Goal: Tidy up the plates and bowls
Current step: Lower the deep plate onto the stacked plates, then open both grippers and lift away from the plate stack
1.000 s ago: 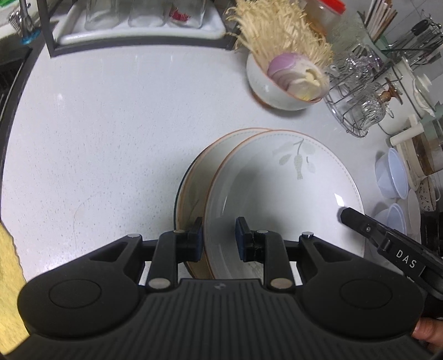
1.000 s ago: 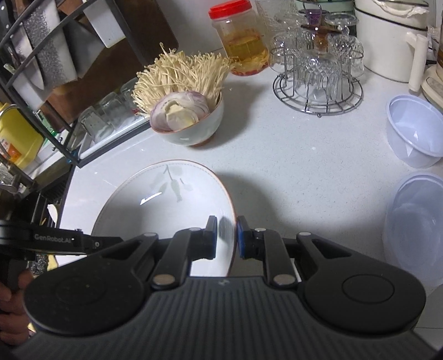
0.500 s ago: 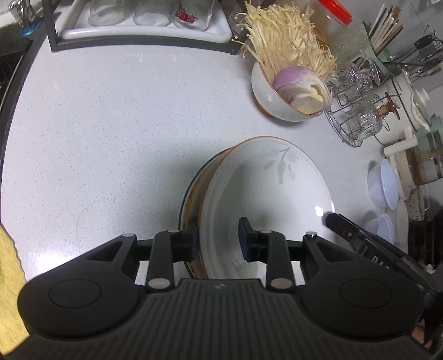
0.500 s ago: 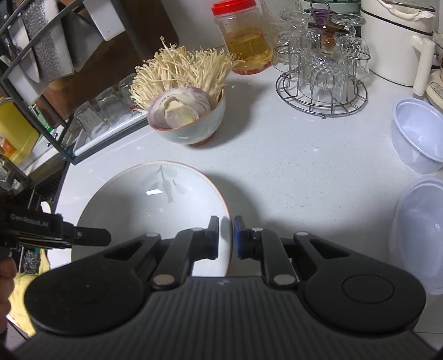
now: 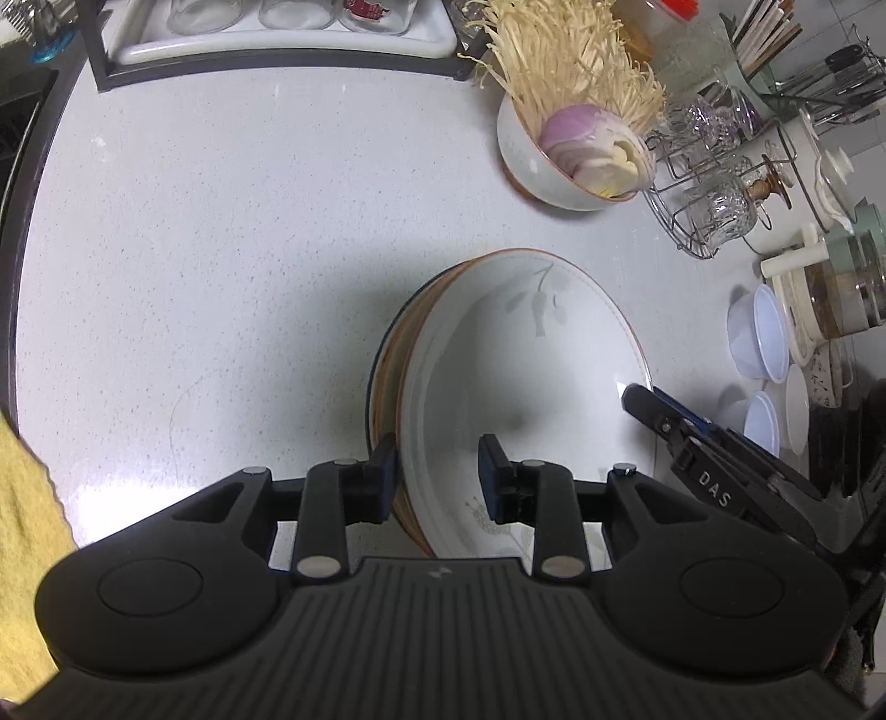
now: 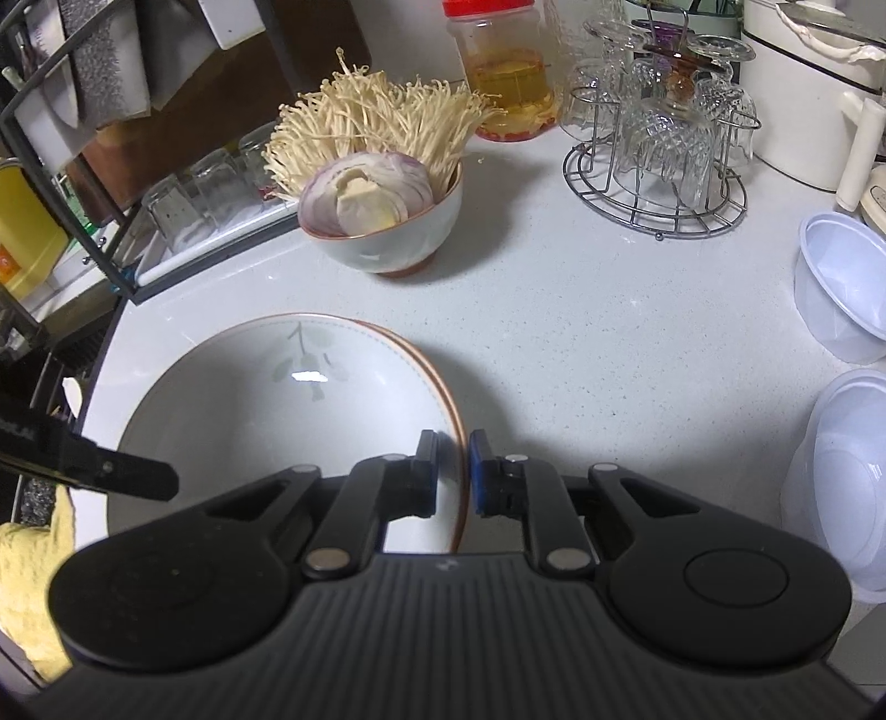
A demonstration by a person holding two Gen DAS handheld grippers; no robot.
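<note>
Since the picture before, the top plate [image 5: 531, 382] is sitting more squarely over the plate beneath it [image 5: 390, 354], so less of that lower plate is showing, and the left tool [image 5: 437, 471] has been opening a little, with the near edges of both plates between its fingers. Both plates are resting in a stack on the white bench [image 5: 221, 249], near its front edge.

Starting at the left, a yellow cloth [image 5: 25, 531] is lying at the bench's edge. Behind it, a rack with upside-down glasses [image 5: 277, 22] is standing along the back. Next, the left tool is sitting over the stack's near-left rim. Its left finger is touching the outside of the stack, but its right finger is standing apart inside the top plate, so it is not squeezing.

The top plate is white with a brown rim and a grey leaf picture. The right tool [image 6: 451, 471] is pinching this plate's right rim, with its fingers pressed tight on either side.

Behind the plates, a bowl [image 6: 387, 232] is holding thin mushrooms and a cut onion. To its right, a jar with a red lid [image 6: 506, 72] and a wire stand of glasses [image 6: 664, 149] are standing at the back. Farthest right, some clear plastic bowls [image 6: 841, 288] are sitting on the bench, perhaps stacked, though the edge of the view is too bent to be sure.
</note>
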